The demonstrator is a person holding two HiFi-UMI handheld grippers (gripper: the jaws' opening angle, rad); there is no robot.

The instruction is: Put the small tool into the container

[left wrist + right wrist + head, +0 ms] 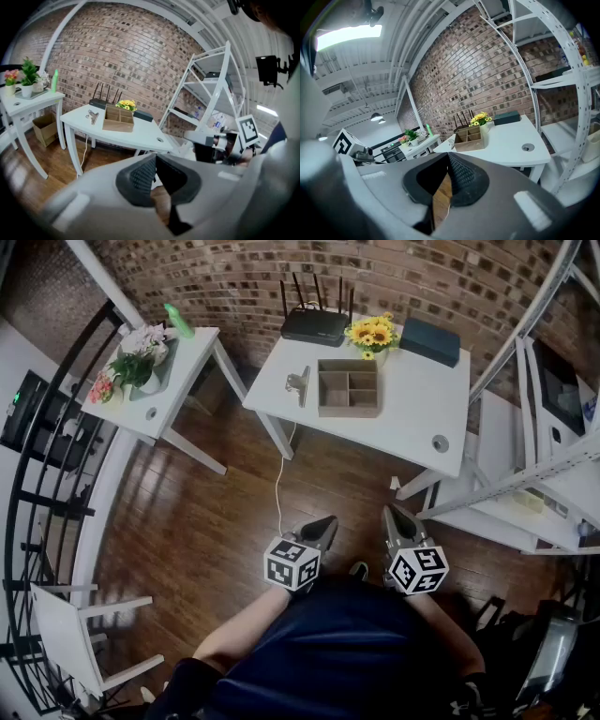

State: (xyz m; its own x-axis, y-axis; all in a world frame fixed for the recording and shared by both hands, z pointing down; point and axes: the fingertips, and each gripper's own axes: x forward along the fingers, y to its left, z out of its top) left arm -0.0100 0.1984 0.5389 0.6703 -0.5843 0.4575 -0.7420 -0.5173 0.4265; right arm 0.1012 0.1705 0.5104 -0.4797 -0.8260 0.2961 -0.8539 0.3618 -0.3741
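Your left hand-held gripper (323,522) and right hand-held gripper (394,516) are pinched shut, empty, over open floor (216,521), well short of the desk (417,413). Small tool (298,385) lies beside container (349,388), near the desk's left edge.

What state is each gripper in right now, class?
Left gripper: closed, holding nothing.
Right gripper: closed, holding nothing.
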